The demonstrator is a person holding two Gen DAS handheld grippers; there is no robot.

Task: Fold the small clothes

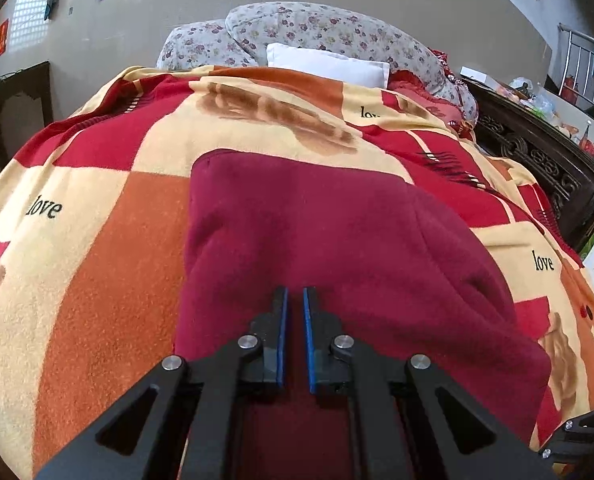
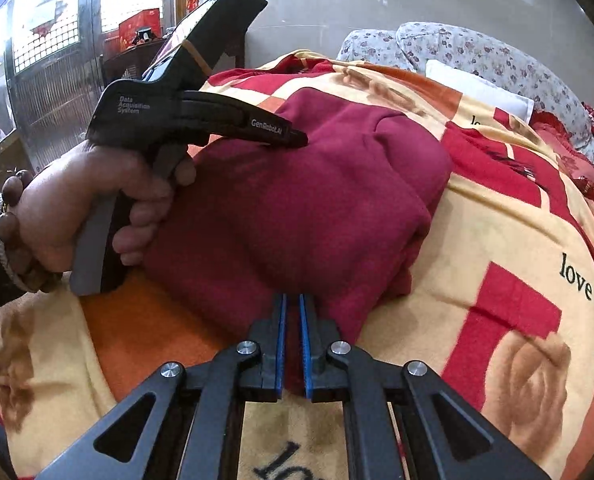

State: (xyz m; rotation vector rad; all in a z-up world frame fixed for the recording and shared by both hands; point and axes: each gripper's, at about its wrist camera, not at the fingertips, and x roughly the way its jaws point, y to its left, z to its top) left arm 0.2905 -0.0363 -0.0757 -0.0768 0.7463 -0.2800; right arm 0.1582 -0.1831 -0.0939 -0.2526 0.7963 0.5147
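Dark red fleece garment (image 2: 297, 200) spread mid-bed on a patchwork "love" blanket (image 2: 517, 240), flat enough for folding. Right gripper (image 2: 293, 344) at the near hem, blue pads nearly together with a sliver of red fleece between, probably pinching that edge for a lift. Left gripper (image 1: 295, 336) likewise almost closed over the cloth; whether gripping or merely pressing, hard to tell. Left hand (image 2: 93, 208) wrapped round its handle, nose down on the fabric, likely anchoring.

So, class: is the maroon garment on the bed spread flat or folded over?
Folded over. The garment lies doubled on the blanket, with an upper layer's edge and lower layers showing at its right side.
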